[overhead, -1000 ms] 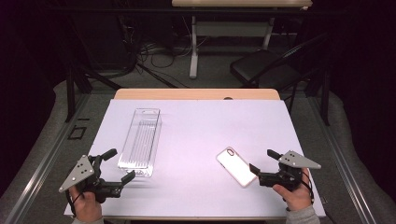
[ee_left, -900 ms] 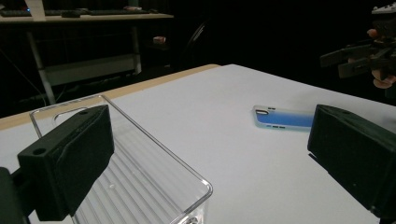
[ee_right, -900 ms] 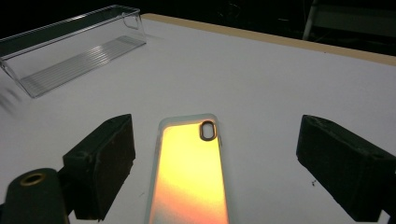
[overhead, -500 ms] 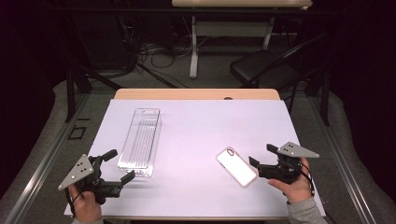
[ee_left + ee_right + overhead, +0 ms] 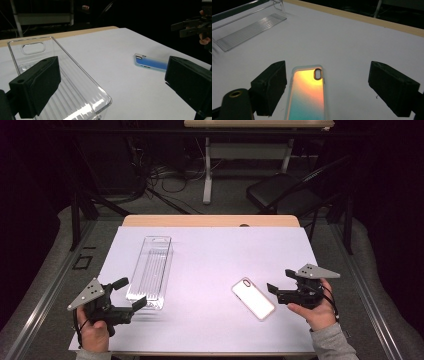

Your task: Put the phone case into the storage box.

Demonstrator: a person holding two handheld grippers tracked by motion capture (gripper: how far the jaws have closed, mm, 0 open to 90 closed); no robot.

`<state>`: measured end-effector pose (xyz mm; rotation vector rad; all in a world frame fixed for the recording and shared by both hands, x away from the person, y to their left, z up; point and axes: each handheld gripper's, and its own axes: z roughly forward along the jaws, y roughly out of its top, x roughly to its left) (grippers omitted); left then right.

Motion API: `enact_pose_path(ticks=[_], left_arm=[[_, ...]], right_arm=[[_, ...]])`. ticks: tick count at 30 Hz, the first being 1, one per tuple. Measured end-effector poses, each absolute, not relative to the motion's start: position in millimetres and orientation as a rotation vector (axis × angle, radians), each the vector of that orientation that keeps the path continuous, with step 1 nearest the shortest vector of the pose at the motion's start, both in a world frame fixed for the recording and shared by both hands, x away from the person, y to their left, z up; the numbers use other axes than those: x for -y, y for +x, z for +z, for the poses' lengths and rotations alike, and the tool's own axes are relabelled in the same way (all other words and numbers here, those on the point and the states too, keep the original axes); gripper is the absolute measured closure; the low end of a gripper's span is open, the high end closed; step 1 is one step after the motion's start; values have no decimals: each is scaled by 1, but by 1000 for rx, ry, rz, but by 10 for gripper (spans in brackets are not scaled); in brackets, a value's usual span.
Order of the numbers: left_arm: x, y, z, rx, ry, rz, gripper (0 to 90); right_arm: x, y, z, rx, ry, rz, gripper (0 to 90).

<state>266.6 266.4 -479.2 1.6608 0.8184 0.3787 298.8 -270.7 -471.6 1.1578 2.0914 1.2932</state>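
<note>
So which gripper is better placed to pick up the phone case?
Right. The right gripper sits just beside the phone case, jaws open and lined up on it. The left gripper is across the table by the clear tray.

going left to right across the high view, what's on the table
left claw → clear plastic tray → phone case → right claw

phone case [image 5: 308, 96]: orange-to-teal iridescent | tray [image 5: 150, 271]: clear, ribbed | table sheet [image 5: 215, 265]: white
</note>
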Motion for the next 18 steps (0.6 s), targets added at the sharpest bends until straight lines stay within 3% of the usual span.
enact_pose_path(ticks=[18], left_arm=[[-241,313,-432,-842,1751,357,4]], right_arm=[[266,323,-467,-2179,1281,1158,145]])
